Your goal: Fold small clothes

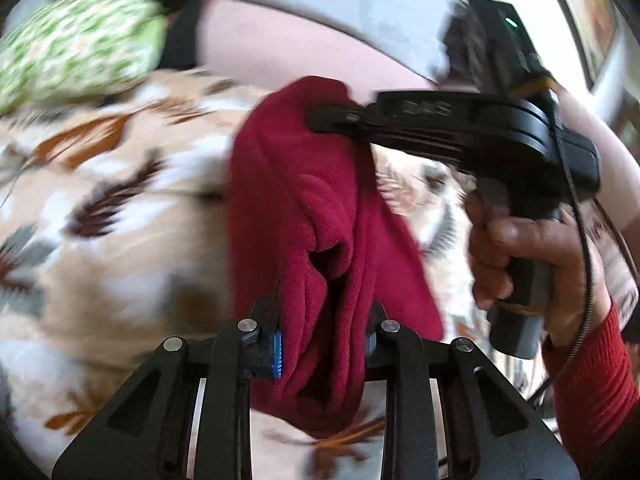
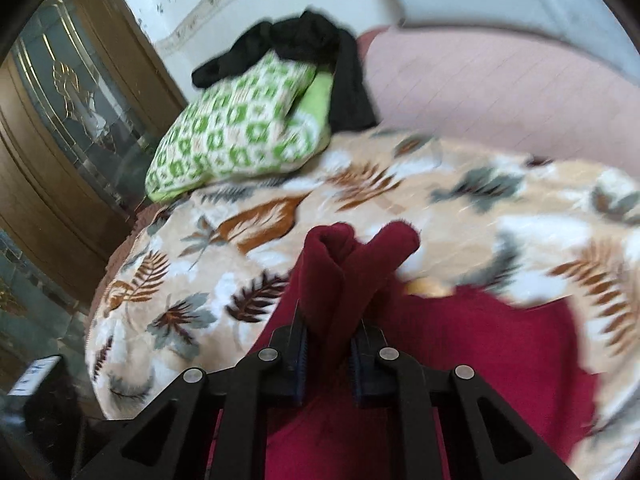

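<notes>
A dark red fleece garment [image 1: 304, 208] hangs stretched between my two grippers above a leaf-patterned blanket [image 1: 100, 200]. My left gripper [image 1: 324, 344] is shut on a bunched end of it. My right gripper [image 1: 332, 120] shows in the left wrist view from the side, its fingers clamped on the garment's far edge. In the right wrist view my right gripper [image 2: 328, 356] is shut on a folded wad of the red garment [image 2: 344, 264]; the rest of the cloth spreads below and to the right over the blanket [image 2: 460, 216].
A green-and-white patterned cushion [image 2: 236, 136] with black clothing [image 2: 320, 52] draped on it lies at the blanket's far side. A pink sheet [image 2: 500, 92] lies beyond. A wooden door with glass [image 2: 60, 112] stands left. The person's hand [image 1: 532, 256] holds the right gripper's handle.
</notes>
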{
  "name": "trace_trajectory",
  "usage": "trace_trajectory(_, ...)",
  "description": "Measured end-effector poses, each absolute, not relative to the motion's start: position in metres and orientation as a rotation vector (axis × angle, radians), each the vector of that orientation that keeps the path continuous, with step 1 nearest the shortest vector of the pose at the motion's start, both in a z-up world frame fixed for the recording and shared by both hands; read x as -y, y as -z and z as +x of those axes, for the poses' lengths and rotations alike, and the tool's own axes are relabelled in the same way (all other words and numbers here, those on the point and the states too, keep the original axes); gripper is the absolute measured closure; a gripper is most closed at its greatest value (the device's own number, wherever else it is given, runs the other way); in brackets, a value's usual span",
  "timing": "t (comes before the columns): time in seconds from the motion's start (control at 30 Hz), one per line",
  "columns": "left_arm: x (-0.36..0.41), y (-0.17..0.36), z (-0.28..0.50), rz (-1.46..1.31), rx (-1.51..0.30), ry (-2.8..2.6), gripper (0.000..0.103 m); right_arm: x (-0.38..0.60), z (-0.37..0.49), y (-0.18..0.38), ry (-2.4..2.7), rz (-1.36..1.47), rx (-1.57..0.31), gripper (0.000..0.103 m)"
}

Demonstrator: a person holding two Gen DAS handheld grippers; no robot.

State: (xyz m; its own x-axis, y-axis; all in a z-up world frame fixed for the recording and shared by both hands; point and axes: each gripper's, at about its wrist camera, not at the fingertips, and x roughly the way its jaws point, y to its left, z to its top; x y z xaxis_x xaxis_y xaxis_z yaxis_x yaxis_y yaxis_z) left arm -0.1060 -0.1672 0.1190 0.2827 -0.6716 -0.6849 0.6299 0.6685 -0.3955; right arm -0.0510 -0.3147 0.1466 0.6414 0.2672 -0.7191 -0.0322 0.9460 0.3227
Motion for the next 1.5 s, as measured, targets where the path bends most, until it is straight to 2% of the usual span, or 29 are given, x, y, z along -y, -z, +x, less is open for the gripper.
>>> trace_trajectory(0.17, 0.247, -0.108, -0.125, 0.023, -0.974, 0.96, 0.079, 0.385, -0.081, -0.142, -0.047, 0.319, -0.855, 0.088)
trace_trajectory(0.3, 0.296, -0.071, -0.134, 0.075, -1.065, 0.964, 0.079, 0.434, -0.097, -0.102, 0.075, 0.363, -0.92, 0.088)
trace_trajectory(0.4, 0.302, -0.064, -0.136, 0.117, -1.088, 0.965, 0.078, 0.457, -0.097, -0.059, 0.12, 0.462, -0.998, 0.088)
trace_trajectory(0.43, 0.3, -0.069, -0.138, 0.123, -1.092, 0.972, 0.07, 0.462, -0.101, -0.056, 0.124, 0.489, -0.994, 0.088)
trace_trajectory(0.47, 0.293, -0.077, -0.138, 0.12, -1.108, 1.01, 0.059, 0.465, -0.106, -0.058, 0.124, 0.515, -0.977, 0.083)
trace_trajectory(0.5, 0.283, -0.086, -0.139, 0.11, -1.113, 1.046, 0.053, 0.468, -0.114, -0.066, 0.129, 0.535, -0.953, 0.076)
trace_trajectory(0.53, 0.272, -0.097, -0.144, 0.105, -1.095, 1.061, 0.043, 0.47, -0.12, -0.074, 0.139, 0.527, -0.94, 0.074)
trace_trajectory(0.57, 0.255, -0.11, -0.146, 0.11, -1.048, 1.055, 0.039, 0.471, -0.128, -0.083, 0.147, 0.512, -0.924, 0.071)
trace_trajectory(0.67, 0.224, -0.124, -0.143, 0.14, -0.952, 0.978, 0.039, 0.466, -0.156, -0.113, 0.15, 0.49, -0.876, 0.056)
trace_trajectory(0.73, 0.213, -0.122, -0.135, 0.157, -0.926, 0.869, 0.039, 0.453, -0.17, -0.124, 0.094, 0.493, -0.853, 0.056)
trace_trajectory(0.9, 0.22, -0.081, -0.122, 0.197, -1.006, 0.789, 0.039, 0.394, -0.176, -0.124, -0.07, 0.385, -0.878, 0.057)
trace_trajectory(1.0, 0.216, -0.059, -0.134, 0.226, -1.055, 0.784, 0.039, 0.385, -0.182, -0.084, 0.095, 0.243, -1.019, 0.065)
trace_trajectory(1.07, 0.211, -0.051, -0.147, 0.243, -1.065, 0.789, 0.039, 0.402, -0.196, -0.055, 0.128, 0.333, -1.067, 0.065)
trace_trajectory(1.17, 0.208, -0.055, -0.154, 0.246, -1.043, 0.778, 0.039, 0.416, -0.215, -0.054, 0.099, 0.473, -1.014, 0.065)
trace_trajectory(1.27, 0.207, -0.075, -0.154, 0.239, -0.991, 0.773, 0.039, 0.424, -0.225, -0.075, 0.096, 0.527, -0.953, 0.063)
trace_trajectory(1.37, 0.213, -0.092, -0.151, 0.256, -0.893, 0.746, 0.039, 0.43, -0.225, -0.103, 0.146, 0.507, -0.853, 0.063)
trace_trajectory(1.5, 0.227, -0.084, -0.138, 0.279, -0.894, 0.7, 0.039, 0.425, -0.183, -0.108, 0.124, 0.452, -0.836, 0.063)
